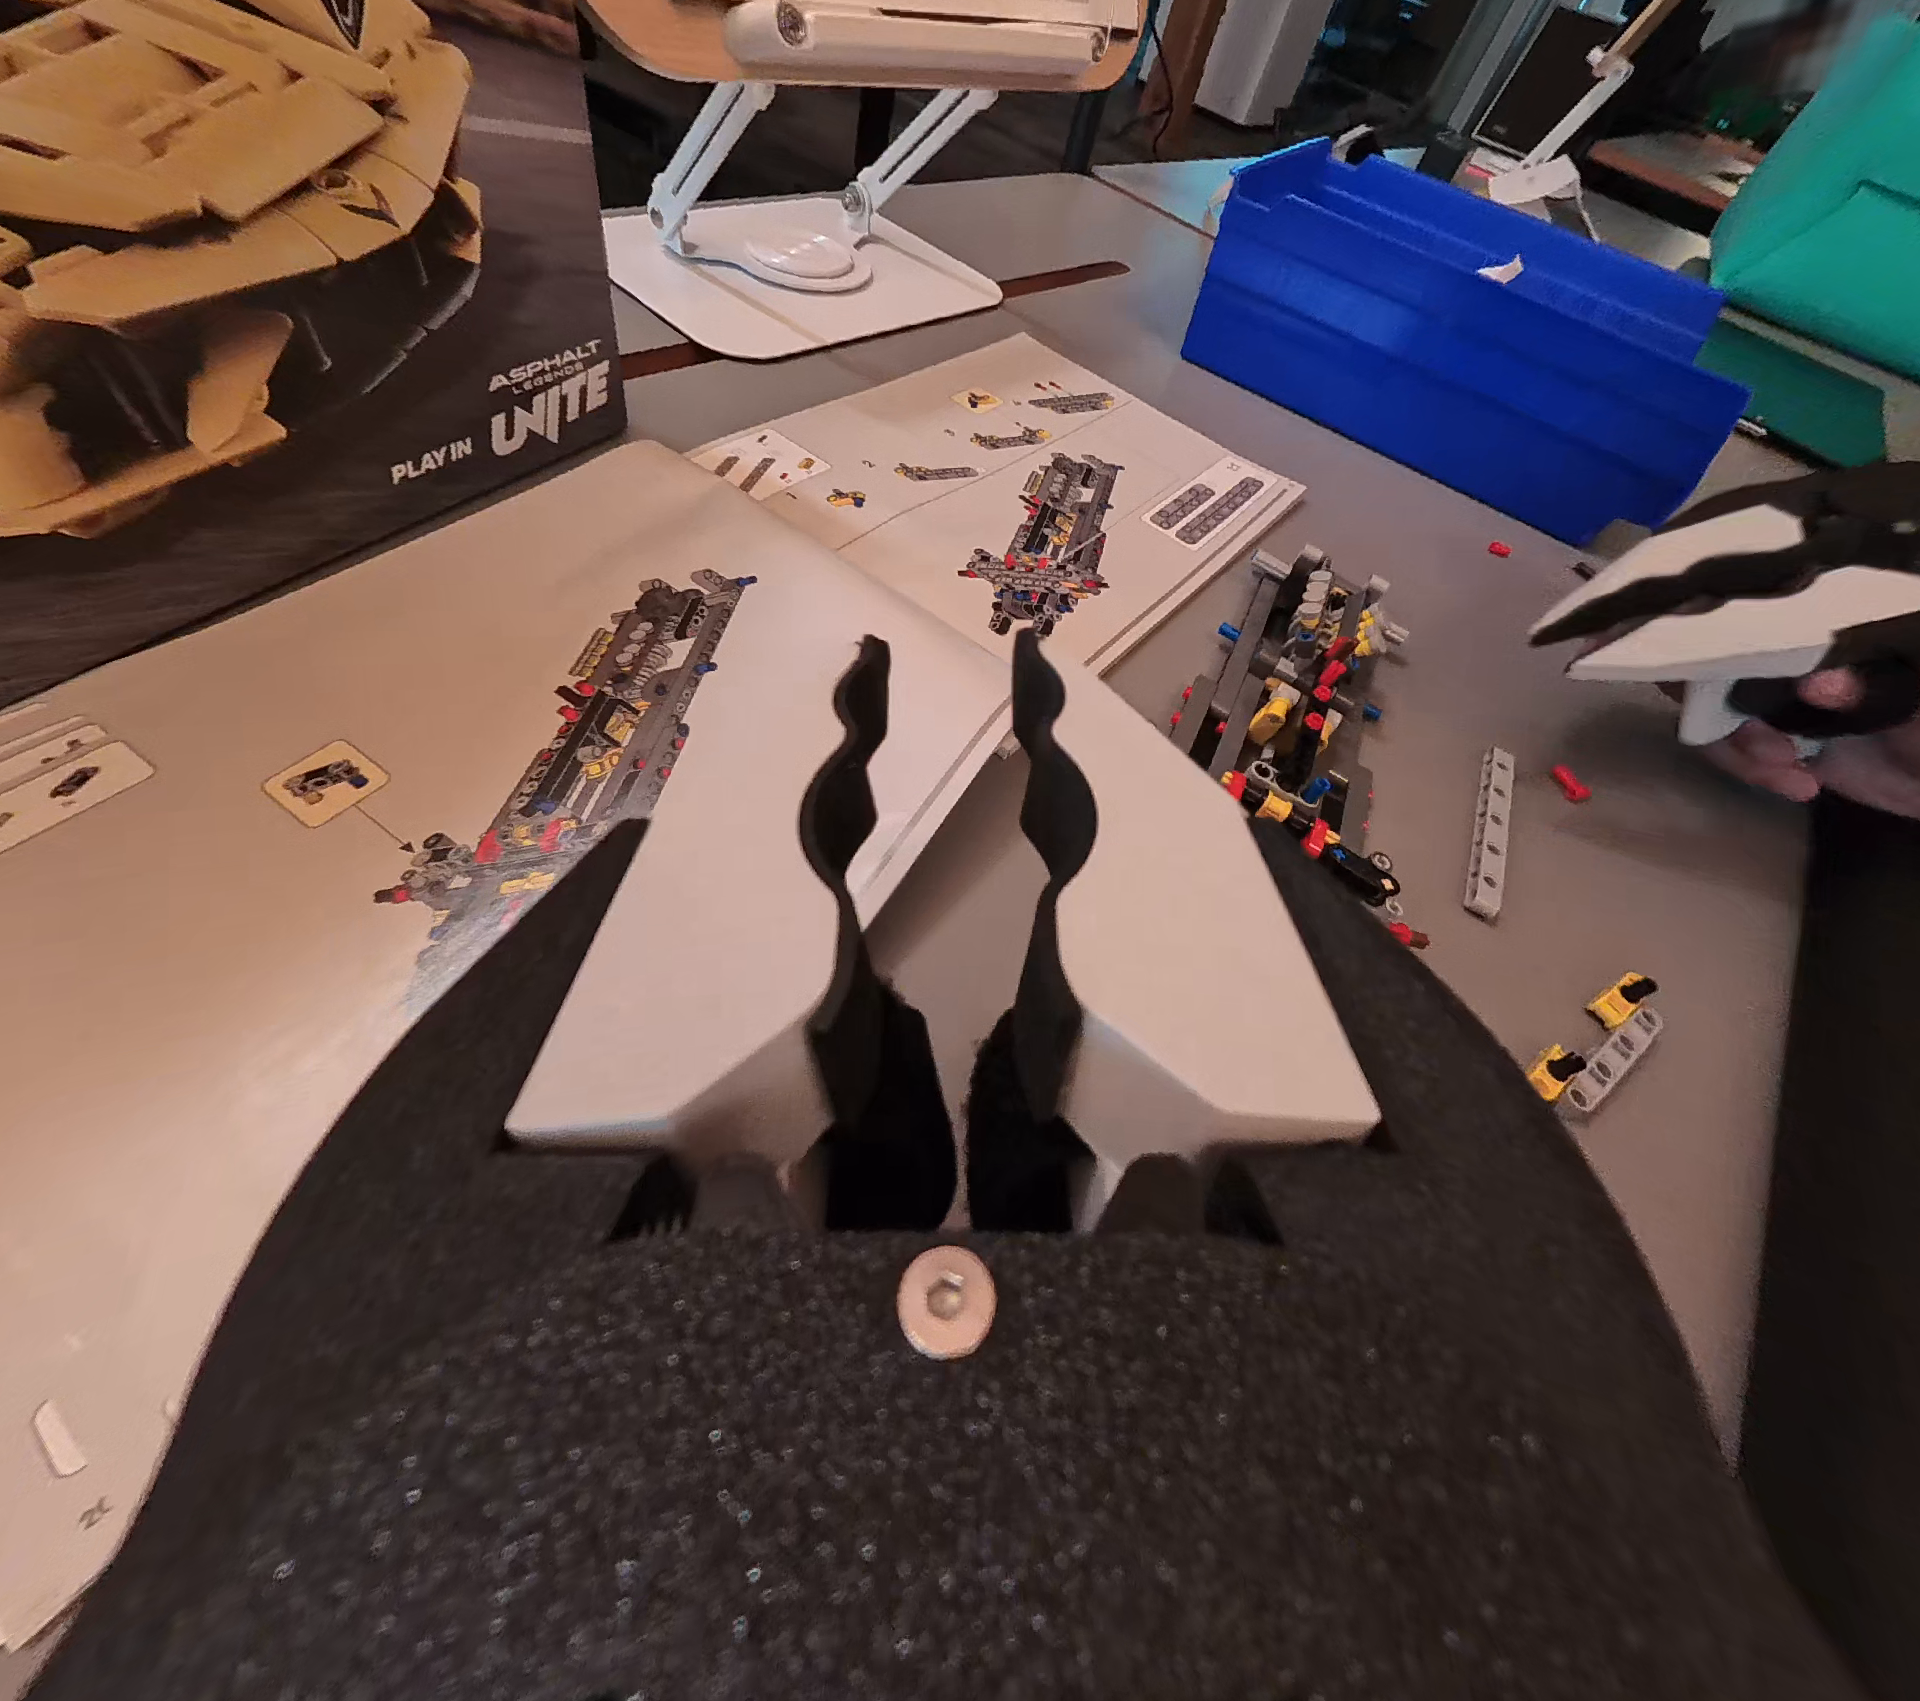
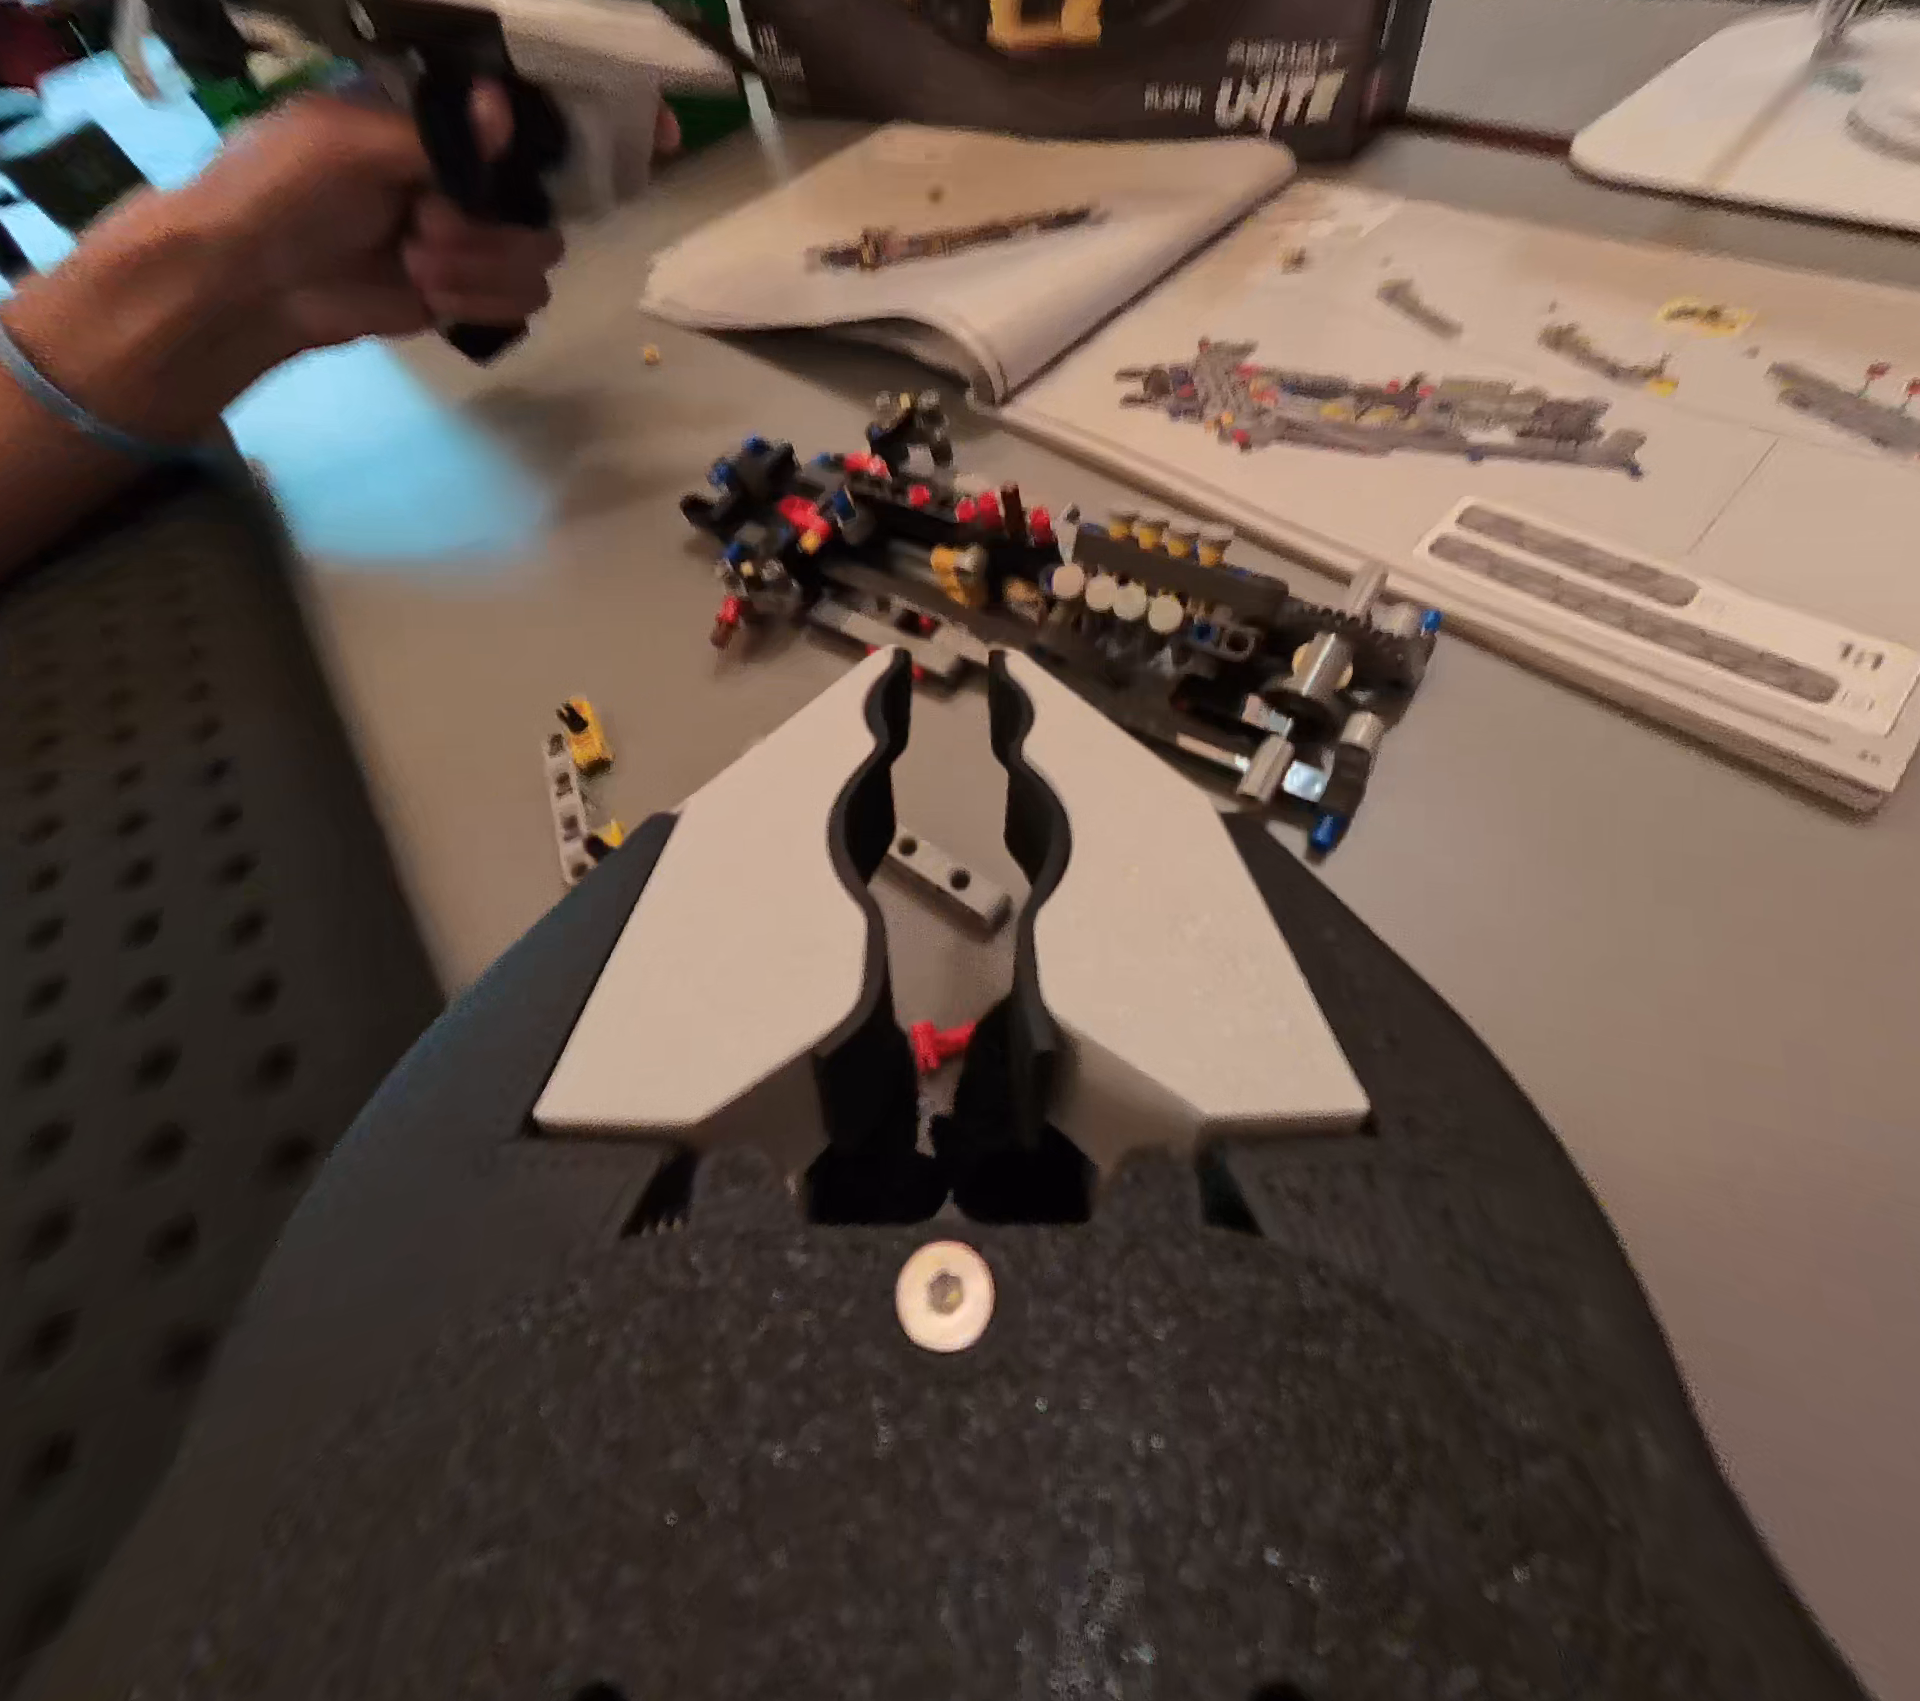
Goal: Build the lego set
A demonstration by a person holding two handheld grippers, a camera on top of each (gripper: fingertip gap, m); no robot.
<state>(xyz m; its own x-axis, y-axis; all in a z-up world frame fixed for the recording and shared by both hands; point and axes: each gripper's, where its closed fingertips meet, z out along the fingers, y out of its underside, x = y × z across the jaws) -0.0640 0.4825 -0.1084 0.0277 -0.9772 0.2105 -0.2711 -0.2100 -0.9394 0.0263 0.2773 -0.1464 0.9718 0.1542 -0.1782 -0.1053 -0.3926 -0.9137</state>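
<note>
I take the half-built chassis (image 1: 1294, 695) as my landmark; it lies flat on the grey table (image 1: 1621, 882). Far left of it stands the set's box (image 1: 270, 217), and just left lies the open instruction booklet (image 1: 582, 654). My left gripper (image 1: 948, 649) hovers over that booklet, left of the chassis, its fingers parted with nothing between them. Behind the chassis sits a blue bin (image 1: 1455, 363). Right of the chassis lie a long grey beam (image 1: 1488, 830), a red pin (image 1: 1569, 783) and small yellow-and-grey pieces (image 1: 1600, 1043). My right gripper (image 2: 948, 664) hangs just in front of the chassis, fingers apart and empty, above the beam and pin.
</note>
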